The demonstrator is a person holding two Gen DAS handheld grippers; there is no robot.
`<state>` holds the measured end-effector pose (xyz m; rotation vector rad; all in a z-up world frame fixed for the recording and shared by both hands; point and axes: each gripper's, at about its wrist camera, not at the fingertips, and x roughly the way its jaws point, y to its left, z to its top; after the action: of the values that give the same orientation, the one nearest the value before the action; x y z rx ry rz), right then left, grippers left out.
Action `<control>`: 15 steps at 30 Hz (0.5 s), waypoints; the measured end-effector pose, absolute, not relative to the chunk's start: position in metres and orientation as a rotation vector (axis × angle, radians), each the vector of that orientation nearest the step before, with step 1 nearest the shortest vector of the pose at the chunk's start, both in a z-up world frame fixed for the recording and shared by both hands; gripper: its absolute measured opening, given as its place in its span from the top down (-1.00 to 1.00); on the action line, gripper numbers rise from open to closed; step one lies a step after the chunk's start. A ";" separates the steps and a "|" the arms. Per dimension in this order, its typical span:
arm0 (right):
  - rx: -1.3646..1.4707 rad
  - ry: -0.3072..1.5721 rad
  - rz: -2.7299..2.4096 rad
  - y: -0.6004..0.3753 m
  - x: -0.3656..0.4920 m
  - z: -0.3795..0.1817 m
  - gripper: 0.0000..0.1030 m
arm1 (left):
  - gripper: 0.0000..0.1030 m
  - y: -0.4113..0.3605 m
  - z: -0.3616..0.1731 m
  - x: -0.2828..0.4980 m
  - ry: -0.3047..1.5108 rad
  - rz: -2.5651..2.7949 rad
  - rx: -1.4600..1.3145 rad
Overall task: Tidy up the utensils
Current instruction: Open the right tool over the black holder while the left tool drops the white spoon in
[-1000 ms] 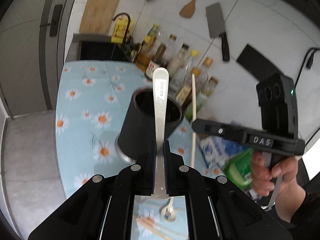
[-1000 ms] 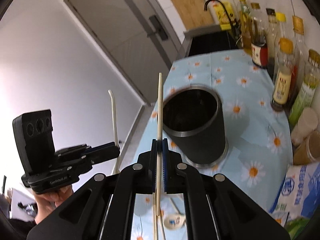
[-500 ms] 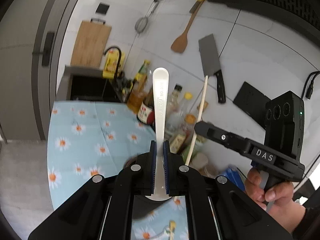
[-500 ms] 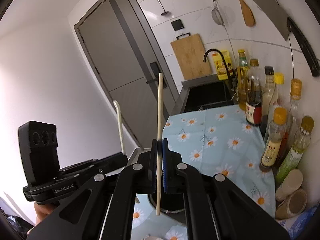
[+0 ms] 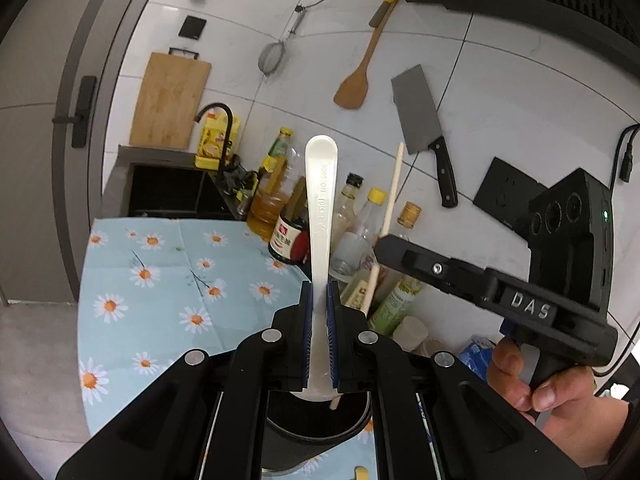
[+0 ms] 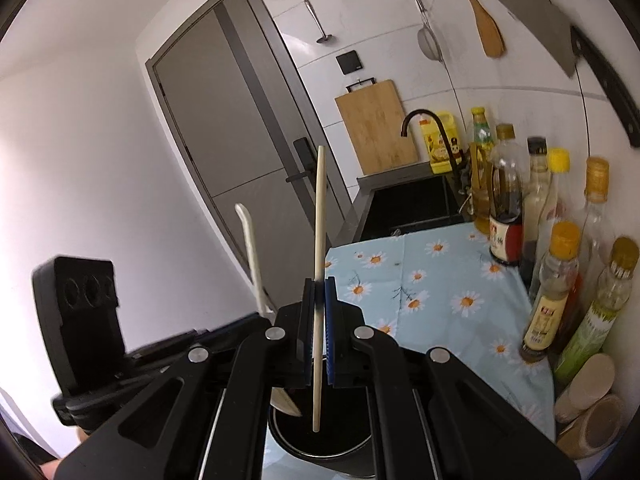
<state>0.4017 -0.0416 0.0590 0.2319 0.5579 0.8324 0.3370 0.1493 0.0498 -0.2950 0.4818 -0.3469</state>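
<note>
Both grippers had risen since earlier, cup (image 5: pixel 316 432) now low under them. Left gripper (image 5: pixel 320 320) clamped on spoon (image 5: pixel 320 208), upright; right gripper (image 6: pixel 319 320) clamped on chopstick (image 6: pixel 319 240), tip prob. just inside cup rim.

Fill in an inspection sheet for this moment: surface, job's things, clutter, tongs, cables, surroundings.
Surface: daisy-print cloth covers the counter.
Job's things: white spoon and chopstick held upright over the black holder.
Clutter: sauce and oil bottles along the wall; blue packet.
Tongs: left tongs shut on the spoon; right tongs shut on the chopstick.
Cables: black cable at the right edge.
Surroundings: sink, cutting board, cleaver, wooden spatula, strainer, door.
</note>
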 end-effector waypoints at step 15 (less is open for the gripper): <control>0.250 0.677 0.828 -0.037 0.399 0.026 0.63 | 0.87 0.148 0.016 0.337 0.584 -0.340 -0.347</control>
<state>0.3993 -0.0375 0.0261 0.2503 0.6769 0.8276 0.3372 0.1477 0.0158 -0.3472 0.5839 -0.3398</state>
